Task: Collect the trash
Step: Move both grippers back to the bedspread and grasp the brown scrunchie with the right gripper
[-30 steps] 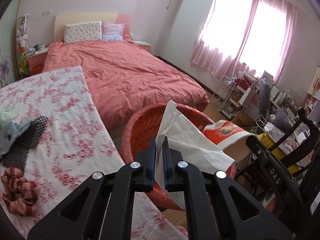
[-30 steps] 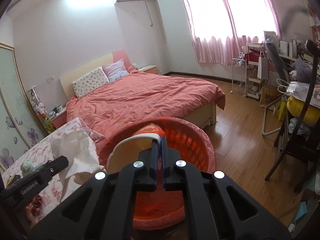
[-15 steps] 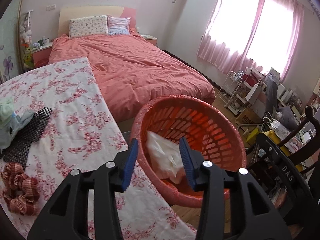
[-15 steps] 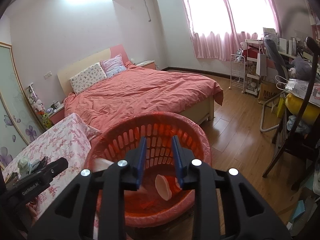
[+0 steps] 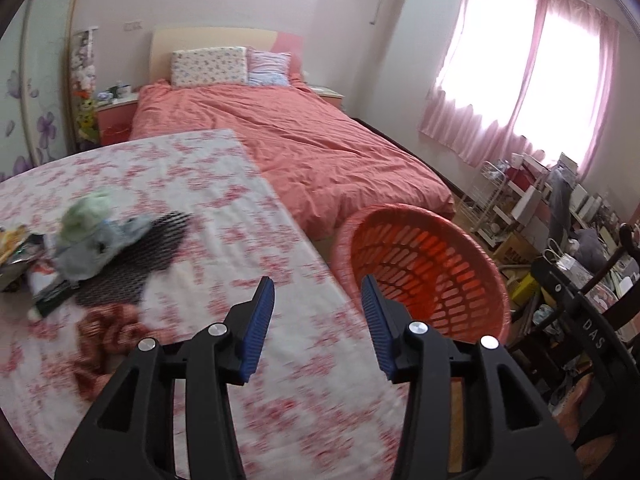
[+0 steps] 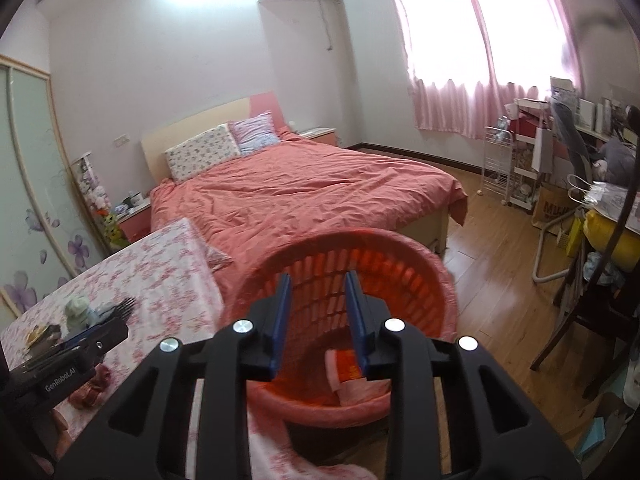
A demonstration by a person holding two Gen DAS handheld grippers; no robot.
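Left wrist view: the left hand-held gripper (image 5: 317,312) gapes wide and empty over the floral bench (image 5: 208,200) edge, beside the orange basket (image 5: 424,264). The right hand-held gripper (image 6: 316,308), also spread and empty, hovers above the basket, where a red-and-white wrapper (image 6: 346,372) lies.

A coral bed (image 5: 304,148) stands beside pink curtains (image 5: 516,80).
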